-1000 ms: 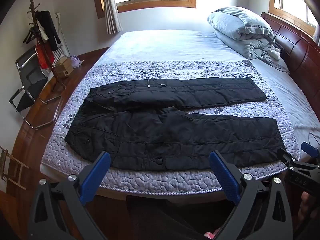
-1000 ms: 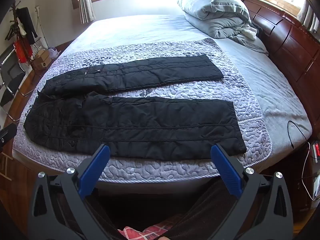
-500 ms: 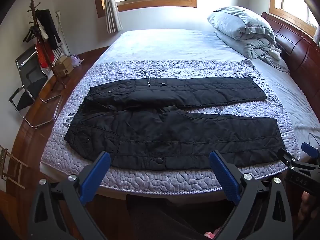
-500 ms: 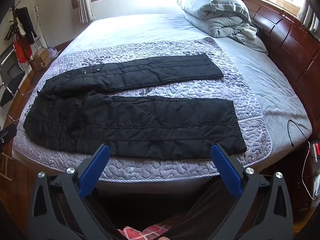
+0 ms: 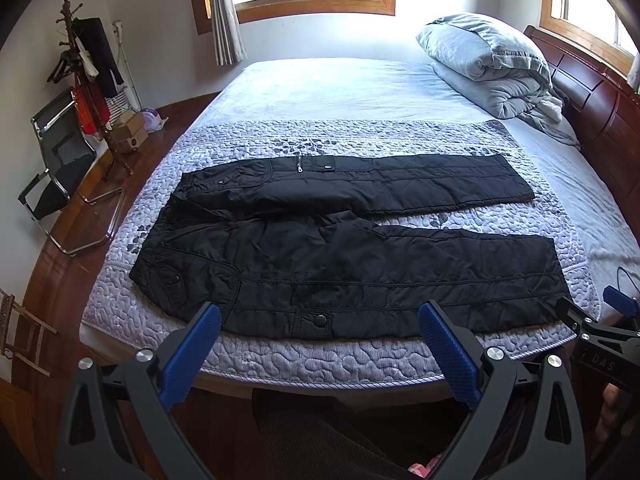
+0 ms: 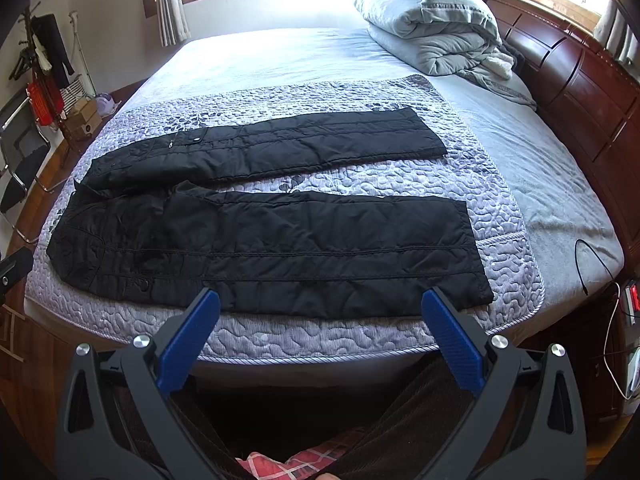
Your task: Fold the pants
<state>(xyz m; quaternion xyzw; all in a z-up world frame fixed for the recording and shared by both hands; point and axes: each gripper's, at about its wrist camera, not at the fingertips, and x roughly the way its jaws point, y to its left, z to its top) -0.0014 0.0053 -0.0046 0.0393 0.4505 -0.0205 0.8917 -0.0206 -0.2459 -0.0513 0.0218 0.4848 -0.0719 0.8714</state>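
**Left wrist view: both claws spread above the bed edge, pants not yet touched**

Left wrist view: left claw spread wide, blue pads well apart, pinching nothing, hovering just short of the near edge of the bed. Right claw likewise spread and empty, poised near the same edge, further toward the leg ends.

Beyond the claws, black pants laid flat on the quilted bedspread, waistband toward the left, hems toward the right. Legs splayed apart in a narrow V: near leg along the bed edge, far leg angled away, a strip of bedspread showing between them. Snap button on the near side seam, just ahead of the left claw.

Fabric apparently quilted and padded: soft, somewhat bulky, probably light for its size, with a slightly slick shell. Likely to drape and slump rather than hold a crease, and to slide if pinched thinly. Best hold judged to be through both layers at the sturdy parts: near waistband corner for the left claw, near hem corner for the right, then near leg carried over onto the far one.

Further out, a folded grey duvet at the headboard, well clear of the work.
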